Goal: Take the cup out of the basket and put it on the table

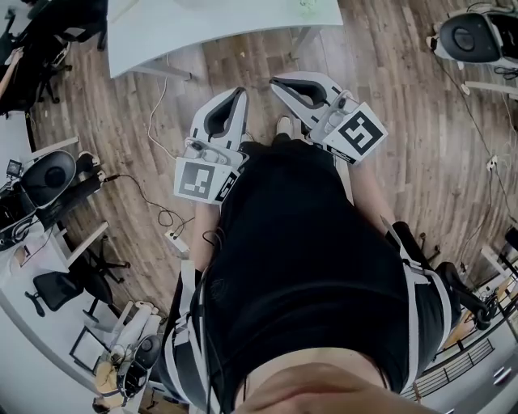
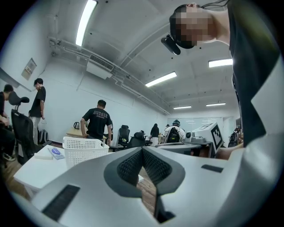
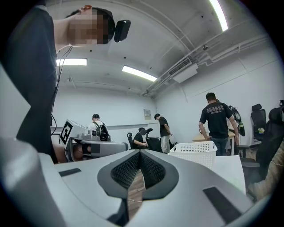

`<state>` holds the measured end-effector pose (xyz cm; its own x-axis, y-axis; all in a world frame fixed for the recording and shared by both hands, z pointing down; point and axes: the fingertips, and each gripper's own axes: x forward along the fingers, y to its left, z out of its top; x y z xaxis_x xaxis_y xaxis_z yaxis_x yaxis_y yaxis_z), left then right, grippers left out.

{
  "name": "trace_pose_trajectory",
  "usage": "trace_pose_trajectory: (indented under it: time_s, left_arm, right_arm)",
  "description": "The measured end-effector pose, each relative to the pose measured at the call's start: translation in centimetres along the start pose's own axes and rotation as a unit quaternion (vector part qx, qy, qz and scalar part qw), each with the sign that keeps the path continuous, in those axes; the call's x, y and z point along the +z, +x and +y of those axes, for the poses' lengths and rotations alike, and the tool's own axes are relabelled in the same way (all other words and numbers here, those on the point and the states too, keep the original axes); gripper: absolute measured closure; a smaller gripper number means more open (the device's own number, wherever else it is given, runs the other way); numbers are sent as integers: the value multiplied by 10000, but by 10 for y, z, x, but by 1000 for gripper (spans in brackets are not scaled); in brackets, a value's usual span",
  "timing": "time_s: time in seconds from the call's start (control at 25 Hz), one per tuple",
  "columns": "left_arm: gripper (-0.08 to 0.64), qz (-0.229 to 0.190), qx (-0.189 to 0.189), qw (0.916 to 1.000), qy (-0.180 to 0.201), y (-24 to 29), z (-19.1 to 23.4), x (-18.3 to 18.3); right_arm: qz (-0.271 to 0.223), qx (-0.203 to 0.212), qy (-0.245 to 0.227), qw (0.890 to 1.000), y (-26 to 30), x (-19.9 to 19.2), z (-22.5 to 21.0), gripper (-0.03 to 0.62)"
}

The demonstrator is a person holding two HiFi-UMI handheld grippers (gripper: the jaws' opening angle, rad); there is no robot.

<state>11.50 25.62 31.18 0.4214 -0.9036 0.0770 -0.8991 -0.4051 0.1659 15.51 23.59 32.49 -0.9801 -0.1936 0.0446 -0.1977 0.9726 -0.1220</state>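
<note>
"While the left gripper (image 2: pixel 142 150) and right gripper (image 3: pixel 140 152) are both closed on nothing, where's the cup?"

"Hidden; presumably inside the white basket (image 2: pixel 84 153) on the table (image 2: pixel 31 173) ahead. Probably light and stiff; I'd pinch its rim."

Wood floor (image 1: pixel 405 97) (white walls (image 2: pixel 62 111))

This is an open-plan office or lab workroom with a wood-plank floor (image 1: pixel 421 137), a white table (image 1: pixel 218 24) and wheeled desk chairs (image 1: pixel 61 287). Strip lights (image 2: pixel 85 22) and an air-conditioning unit (image 2: pixel 98 70) hang overhead. Several people (image 2: pixel 98 120) stand among the desks.
</note>
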Motion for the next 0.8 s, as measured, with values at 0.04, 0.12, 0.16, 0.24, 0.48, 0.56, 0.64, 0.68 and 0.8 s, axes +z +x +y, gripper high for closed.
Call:
trace_pose_trajectory:
  time_s: [0.04,0.12,0.16,0.24,0.48,0.56,0.64,0.68,0.8]
  left_arm:
    - [541,-15,21,10000,-13,3,-2,0]
    - [541,-24,60,10000,-12,8,-7,0]
    - [541,-15,81,10000,-1,9,-10,-1]
    - [541,1,128,9999,-13,10,-13,-3]
    - [541,90,207,9997,-113,10,-15,-10]
    - [541,104,248,9995,-143,9,-12,-10]
    - [541,104,273,9994,-168,9,-8,-8]
    - [541,121,270,9994,-172,10,-6,-9]
    - [541,209,241,9994,-161,13,5,-12]
  right_arm:
    - [-13,38,28,10000,-3,0,-3,574]
    - [-54,95,59,9999,-8,0,-8,574]
    - [-76,124,63,9999,-10,1,-9,574]
    - [-88,189,60,9998,-13,0,-11,574]
    - [8,248,102,9996,-16,-7,-13,574]
    - [54,227,156,9996,-17,-10,-14,574]
    - [70,206,189,9996,-14,-11,-16,574]
    - [70,205,203,9996,-12,-11,-17,574]
    - [68,169,231,9996,-3,-12,-25,574]
